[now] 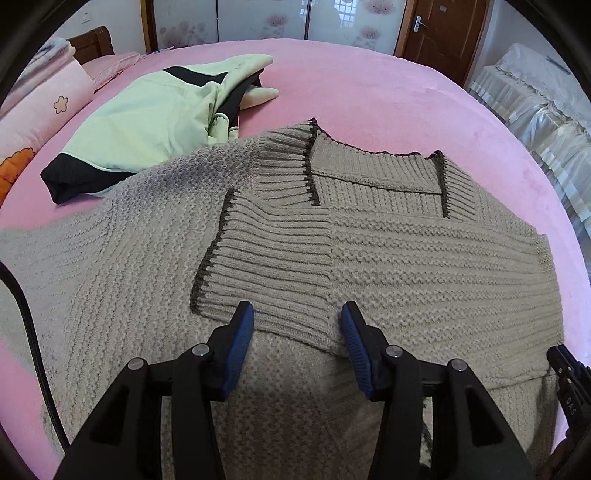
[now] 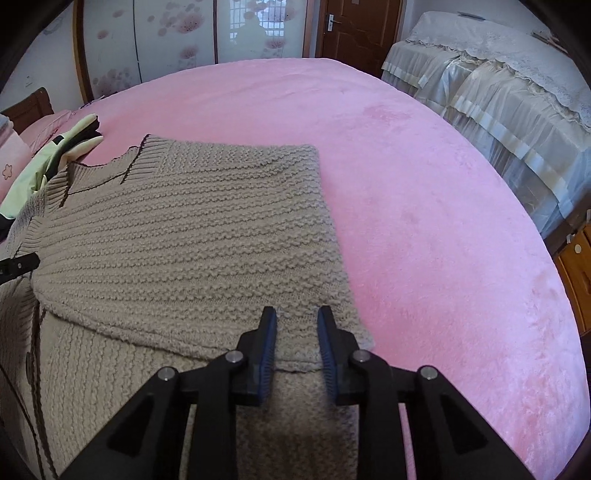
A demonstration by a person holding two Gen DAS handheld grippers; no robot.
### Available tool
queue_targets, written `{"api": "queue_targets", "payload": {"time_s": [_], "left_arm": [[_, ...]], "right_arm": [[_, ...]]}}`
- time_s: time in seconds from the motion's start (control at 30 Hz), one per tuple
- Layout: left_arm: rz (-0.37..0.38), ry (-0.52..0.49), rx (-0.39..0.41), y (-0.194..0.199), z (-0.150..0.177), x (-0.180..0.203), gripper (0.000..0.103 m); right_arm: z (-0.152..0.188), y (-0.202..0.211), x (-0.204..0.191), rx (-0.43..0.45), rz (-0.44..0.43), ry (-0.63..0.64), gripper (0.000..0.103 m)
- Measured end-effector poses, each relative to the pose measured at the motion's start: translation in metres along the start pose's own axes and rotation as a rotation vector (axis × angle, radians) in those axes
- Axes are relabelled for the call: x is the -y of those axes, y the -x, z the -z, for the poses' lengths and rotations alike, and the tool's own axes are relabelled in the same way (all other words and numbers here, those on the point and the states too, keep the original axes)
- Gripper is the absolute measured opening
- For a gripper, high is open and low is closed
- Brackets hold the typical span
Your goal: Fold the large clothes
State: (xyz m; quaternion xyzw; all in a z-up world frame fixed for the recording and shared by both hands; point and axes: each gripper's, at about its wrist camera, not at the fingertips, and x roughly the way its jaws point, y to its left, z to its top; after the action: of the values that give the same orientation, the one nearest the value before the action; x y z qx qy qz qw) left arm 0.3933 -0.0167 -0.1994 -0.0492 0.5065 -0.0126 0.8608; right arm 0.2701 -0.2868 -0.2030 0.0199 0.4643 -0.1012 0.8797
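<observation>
- Beige chunky-knit sweater [image 1: 406, 258] with dark brown trim lies spread on the pink fleece bed [image 2: 424, 221], both sleeves already folded in across its body.
- The left gripper [image 1: 297, 314] hovers with its jaws apart over the ribbed cuff [image 1: 266, 266] of a folded sleeve, nothing pinched between the blue pads.
- The right gripper [image 2: 297, 314] has narrower jaws, still parted, straddling the near right corner of the folded sleeve; whether the pads press the knit I cannot tell.
- The step looks like taking the near part for the lengthwise fold. Doing it well means catching all layers at matching points on both sides, then lifting evenly so the heavy knit does not sag or slide open.
- Beyond the collar, a pale green garment with black panels [image 1: 147, 122] lies bunched, touching the sweater's far left edge.
- Farther off: floral sliding wardrobe doors [image 2: 166, 40], a brown wooden door [image 1: 447, 29], and furniture under lace-edged covers [image 2: 498, 92].
</observation>
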Motion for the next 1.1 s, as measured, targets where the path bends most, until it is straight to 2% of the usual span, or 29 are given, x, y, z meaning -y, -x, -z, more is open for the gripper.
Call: {"api": "queue_targets", "payload": {"time_s": [0.1,0.27,0.47,0.6,0.67,0.8,1.1], "left_arm": [[0.033,-0.004,0.002,0.013,0.003,0.001,0.048],[0.078,-0.079,0.021,0.052,0.012,0.015,0.048],[0.103,-0.117,0.074,0.118,0.022,0.024,0.048],[0.123,-0.107,0.119,0.171,0.029,0.024,0.057],[0.118,-0.113,0.15,0.194,0.035,0.024,0.057],[0.061,-0.099,0.193,0.241,0.052,0.017,0.057],[0.029,-0.067,0.244,0.314,0.103,-0.013,0.057]], "right_arm": [[-0.006,0.006,0.007,-0.016,-0.031,-0.044,0.025],[-0.004,0.032,0.009,-0.029,-0.086,-0.091,0.025],[0.003,0.094,0.007,0.027,-0.14,-0.111,0.025],[0.008,0.142,0.001,0.075,-0.173,-0.114,0.026],[0.012,0.169,-0.005,0.1,-0.199,-0.108,0.031],[0.018,0.209,-0.019,0.144,-0.232,-0.089,0.032],[0.046,0.29,-0.061,0.224,-0.322,-0.004,0.034]]}}
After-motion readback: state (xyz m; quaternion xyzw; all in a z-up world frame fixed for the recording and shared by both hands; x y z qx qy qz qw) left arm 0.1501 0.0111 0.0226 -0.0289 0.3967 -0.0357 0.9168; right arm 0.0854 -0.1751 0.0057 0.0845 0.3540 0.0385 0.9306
